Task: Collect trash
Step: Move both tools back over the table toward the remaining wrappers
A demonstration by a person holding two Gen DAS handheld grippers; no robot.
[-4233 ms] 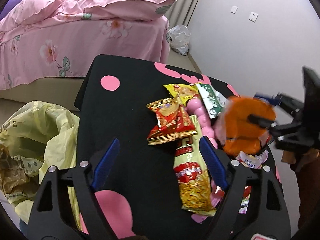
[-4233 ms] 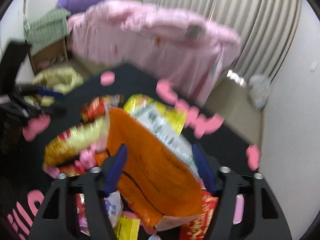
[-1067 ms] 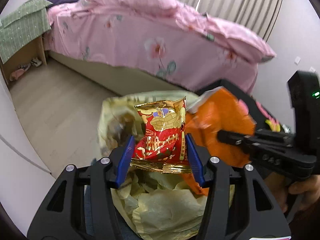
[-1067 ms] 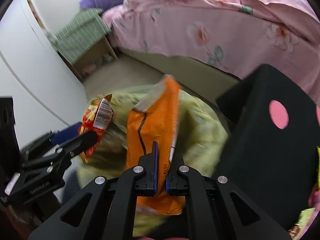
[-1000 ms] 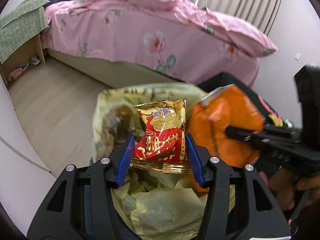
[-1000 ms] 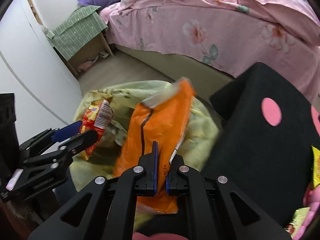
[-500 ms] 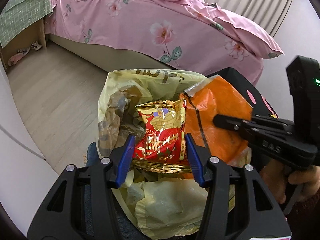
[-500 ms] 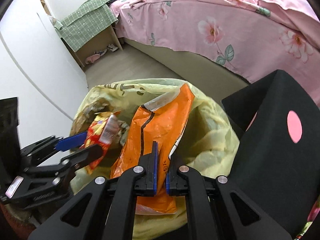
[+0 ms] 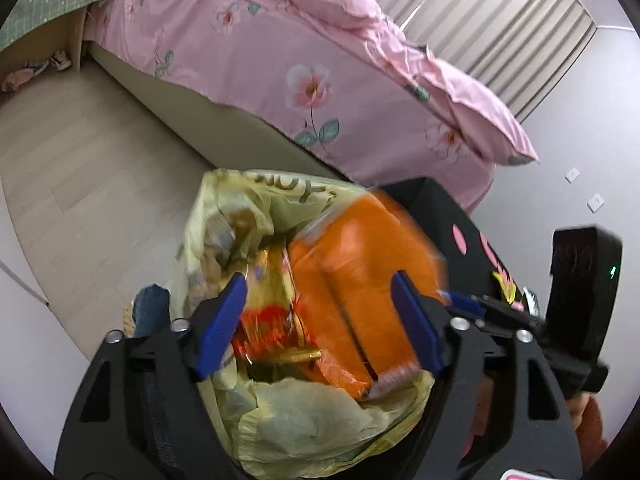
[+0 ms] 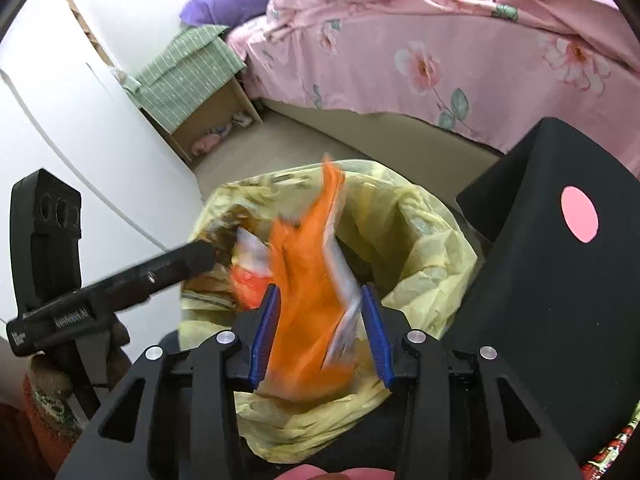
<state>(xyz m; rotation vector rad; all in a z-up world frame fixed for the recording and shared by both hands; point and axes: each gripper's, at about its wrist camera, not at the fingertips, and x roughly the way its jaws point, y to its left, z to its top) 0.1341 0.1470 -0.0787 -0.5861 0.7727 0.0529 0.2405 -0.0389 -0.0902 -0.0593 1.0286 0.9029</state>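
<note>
A yellow trash bag point(image 9: 320, 424) stands open on the floor; it also shows in the right wrist view point(image 10: 424, 240). My left gripper point(image 9: 318, 326) is open above it. A red and gold snack packet point(image 9: 272, 316), blurred, drops into the bag between the left fingers. My right gripper point(image 10: 318, 338) is open over the bag. An orange snack bag point(image 10: 308, 304), blurred, falls between its fingers; it also shows in the left wrist view point(image 9: 352, 272).
A black table with pink spots point(image 10: 560, 280) stands right of the bag, with more wrappers point(image 10: 616, 452) at its edge. A pink bed point(image 9: 300, 60) lies behind. A wooden nightstand with green cloth point(image 10: 192, 92) stands by a white wall.
Both grippers have opened over the bag. The red packet and the orange bag have left the fingers and are falling into the trash bag.
</note>
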